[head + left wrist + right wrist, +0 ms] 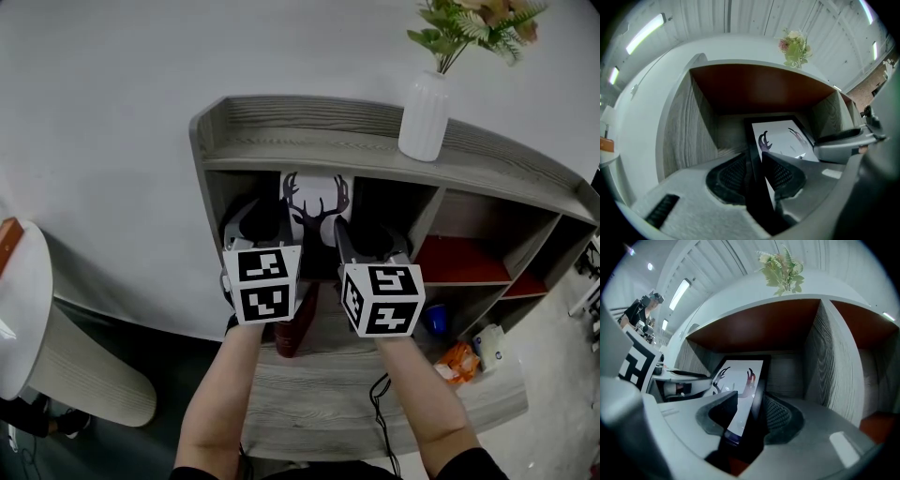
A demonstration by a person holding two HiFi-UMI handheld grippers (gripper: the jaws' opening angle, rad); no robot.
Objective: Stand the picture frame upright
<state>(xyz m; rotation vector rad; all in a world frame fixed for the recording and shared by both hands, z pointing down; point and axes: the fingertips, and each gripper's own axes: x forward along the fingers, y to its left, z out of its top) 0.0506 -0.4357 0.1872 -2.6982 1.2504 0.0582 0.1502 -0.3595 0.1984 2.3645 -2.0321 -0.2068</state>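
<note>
Your picture frame [317, 202] stands upright in the top-left compartment of the shelf [328, 141], antler print facing you. Your left gripper [757, 165] straddles its left edge, jaws only slightly parted. Your right gripper [751, 414] straddles the right edge, jaws spread wide, the front pad clear of the glass.

Grey wood-grain shelf [309, 127], ribbed matt vase [424, 112], glossy picture frame [758, 380]

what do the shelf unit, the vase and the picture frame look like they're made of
Shelf unit: grey wood-look board, matte, with visible grain; likely laminate.
Vase: white, ribbed, faint sheen; probably ceramic.
Picture frame: thin black border, plastic or painted wood; the front looks glossy, so it seems glazed.
</note>
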